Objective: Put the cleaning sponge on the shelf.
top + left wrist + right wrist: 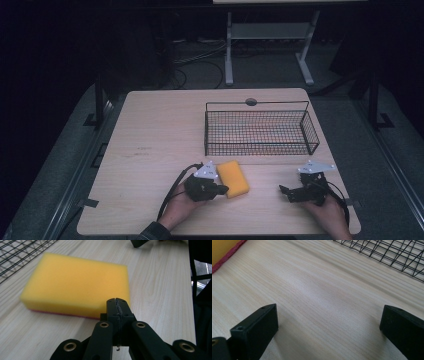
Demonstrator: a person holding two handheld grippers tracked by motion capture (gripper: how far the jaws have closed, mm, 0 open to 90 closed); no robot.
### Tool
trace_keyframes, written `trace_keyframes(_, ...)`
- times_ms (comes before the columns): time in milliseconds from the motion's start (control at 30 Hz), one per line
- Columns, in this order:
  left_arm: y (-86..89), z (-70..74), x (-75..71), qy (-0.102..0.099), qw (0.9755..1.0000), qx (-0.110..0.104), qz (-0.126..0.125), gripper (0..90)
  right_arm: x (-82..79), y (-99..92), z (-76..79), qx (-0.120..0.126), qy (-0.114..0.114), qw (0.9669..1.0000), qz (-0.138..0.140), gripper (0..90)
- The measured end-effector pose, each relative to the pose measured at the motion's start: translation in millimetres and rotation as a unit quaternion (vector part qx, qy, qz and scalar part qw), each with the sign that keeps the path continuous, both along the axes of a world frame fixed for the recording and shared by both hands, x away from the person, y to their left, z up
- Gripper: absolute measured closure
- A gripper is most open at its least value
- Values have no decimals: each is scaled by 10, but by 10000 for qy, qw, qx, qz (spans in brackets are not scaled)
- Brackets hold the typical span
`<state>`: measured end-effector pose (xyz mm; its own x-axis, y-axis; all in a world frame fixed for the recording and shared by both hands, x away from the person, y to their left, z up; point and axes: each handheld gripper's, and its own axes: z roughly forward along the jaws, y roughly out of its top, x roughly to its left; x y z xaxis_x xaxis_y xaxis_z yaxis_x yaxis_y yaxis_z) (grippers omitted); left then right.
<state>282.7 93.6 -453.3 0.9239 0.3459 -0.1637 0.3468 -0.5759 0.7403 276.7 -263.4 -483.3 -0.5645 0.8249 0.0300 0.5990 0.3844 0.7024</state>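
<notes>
A yellow sponge [233, 178] with a red underside lies flat on the wooden table [160, 135], just in front of a black wire basket [260, 127]. My left gripper [221, 189] sits at the sponge's near left edge. In the left gripper view its jaws are pressed together, shut and empty [117, 307], right at the sponge [77, 287]; whether they touch it I cannot tell. My right gripper [286, 192] rests low over the table to the right of the sponge. Its jaws stand wide open [329, 325] over bare wood, with nothing between them.
The basket [387, 255] stands at the back right of the table, apparently empty, and its mesh [20, 250] lies close behind the sponge. A corner of the sponge [222, 250] lies ahead of the right gripper. A table frame and cables stand on the floor beyond.
</notes>
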Motion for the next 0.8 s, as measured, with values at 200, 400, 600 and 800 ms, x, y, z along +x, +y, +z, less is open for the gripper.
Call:
trace_keyframes(200, -8, 42, 6, -58, 10000, -48, -16, 897, 0, 0, 0, -1, 0, 10000, 0, 11)
trace_keyframes(400, 161, 130, 101, -232, 9995, -22, 230, 898, 0, 0, 0, 0, -1, 10000, 1, 11)
trace_keyframes(600, 291, 136, 217, -289, 9986, 13, 451, 898, 0, 0, 0, -1, 1, 10000, 0, 11)
trace_keyframes(800, 272, 114, 367, -331, 9979, 42, 556, 898, 0, 0, 0, -2, 0, 10000, 2, 11)
